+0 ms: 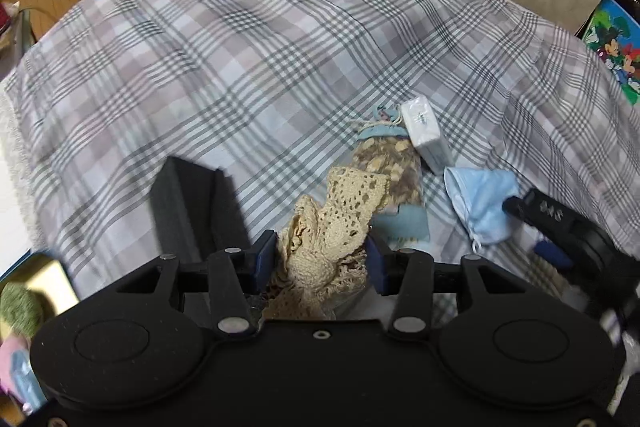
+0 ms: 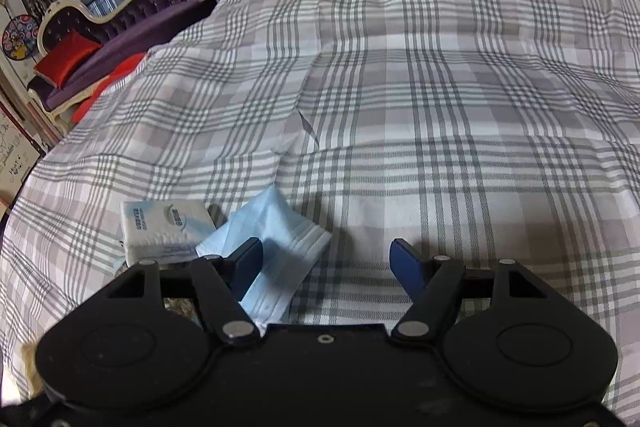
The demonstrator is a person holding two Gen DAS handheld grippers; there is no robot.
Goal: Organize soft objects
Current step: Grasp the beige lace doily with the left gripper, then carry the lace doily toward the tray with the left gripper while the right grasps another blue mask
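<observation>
My left gripper (image 1: 322, 259) is shut on a cream crochet cloth (image 1: 344, 211), which hangs bunched between its blue pads just above the plaid bedspread (image 1: 280, 67). Beyond it lie a patterned pouch with blue trim (image 1: 396, 163), a white tissue pack (image 1: 426, 135) and a light blue face mask (image 1: 480, 203). My right gripper (image 2: 326, 263) stands open over the mask (image 2: 280, 247). Its left finger rests on the mask and its right finger is over bare cloth. The tissue pack (image 2: 160, 231) lies just left of the mask. The right gripper (image 1: 534, 229) also shows at the mask's right edge.
A black box (image 1: 192, 207) stands on the bedspread left of my left gripper. Green and pink soft things (image 1: 20, 311) lie at the lower left by a yellow box (image 1: 44, 283). A purple couch with red cushions (image 2: 72, 59) stands beyond the bed's far edge.
</observation>
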